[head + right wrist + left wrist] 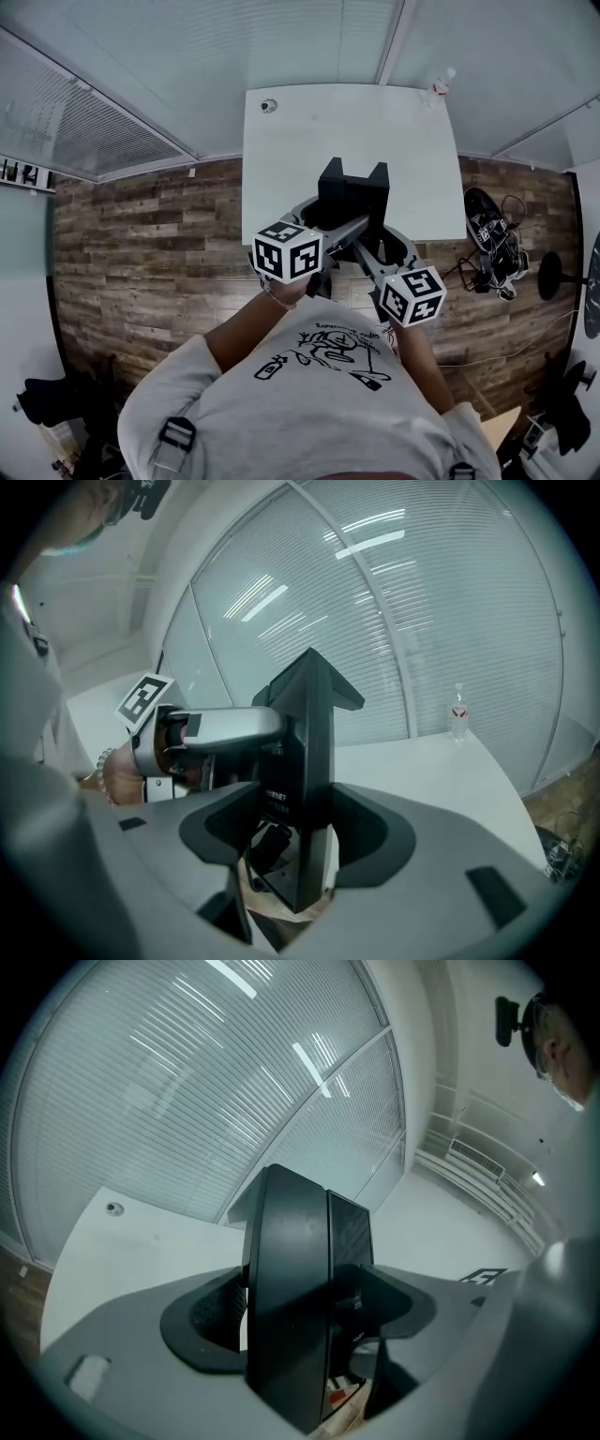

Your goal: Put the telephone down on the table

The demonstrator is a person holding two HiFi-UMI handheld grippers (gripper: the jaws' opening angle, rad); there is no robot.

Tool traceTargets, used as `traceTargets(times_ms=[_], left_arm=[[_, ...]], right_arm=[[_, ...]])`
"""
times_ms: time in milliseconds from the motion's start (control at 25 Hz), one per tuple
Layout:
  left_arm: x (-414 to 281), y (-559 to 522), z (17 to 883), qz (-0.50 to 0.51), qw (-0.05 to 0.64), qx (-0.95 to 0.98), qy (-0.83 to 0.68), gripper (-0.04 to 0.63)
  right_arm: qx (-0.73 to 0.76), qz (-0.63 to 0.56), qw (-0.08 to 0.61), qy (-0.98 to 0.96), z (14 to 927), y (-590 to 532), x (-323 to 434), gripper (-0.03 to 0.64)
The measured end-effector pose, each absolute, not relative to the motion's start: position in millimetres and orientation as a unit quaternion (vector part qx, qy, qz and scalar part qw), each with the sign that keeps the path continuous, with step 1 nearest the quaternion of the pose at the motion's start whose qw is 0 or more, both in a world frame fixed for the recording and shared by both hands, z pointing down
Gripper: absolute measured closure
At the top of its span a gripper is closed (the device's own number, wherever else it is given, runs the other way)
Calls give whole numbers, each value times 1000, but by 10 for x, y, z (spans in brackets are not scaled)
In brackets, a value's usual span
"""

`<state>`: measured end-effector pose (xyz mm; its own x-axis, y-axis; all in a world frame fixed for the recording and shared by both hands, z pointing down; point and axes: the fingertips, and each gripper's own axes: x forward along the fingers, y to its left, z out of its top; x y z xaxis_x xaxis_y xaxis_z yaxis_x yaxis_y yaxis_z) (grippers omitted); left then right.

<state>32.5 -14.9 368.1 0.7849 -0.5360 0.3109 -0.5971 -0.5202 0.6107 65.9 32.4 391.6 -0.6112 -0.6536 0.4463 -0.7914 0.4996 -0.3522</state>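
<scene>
Telephone [353, 192] over table's [309, 141] near edge, bottle [441, 86] at far-right corner.

No legible text; only faint, unreadable white print on the telephone [306, 778]

Black telephone [353, 192], white table [309, 141]

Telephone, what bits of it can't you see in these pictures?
- Telephone keys and screen: head view shows only a dark shape; both gripper views see it edge-on.
- Where it is clamped: the left gripper and right gripper jaws cover its sides in their own views.
- Bottle label: too small in the head view.
- Round thing on the table: too small to name.
</scene>
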Motion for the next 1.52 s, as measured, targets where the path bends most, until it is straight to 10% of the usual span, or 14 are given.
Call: traceTargets(times_ms=[1520], left_arm=[[-44,-1606,3766,22,383,832,-401,218]], right_arm=[[339,276,155,-886,3991,-1192,364,390]])
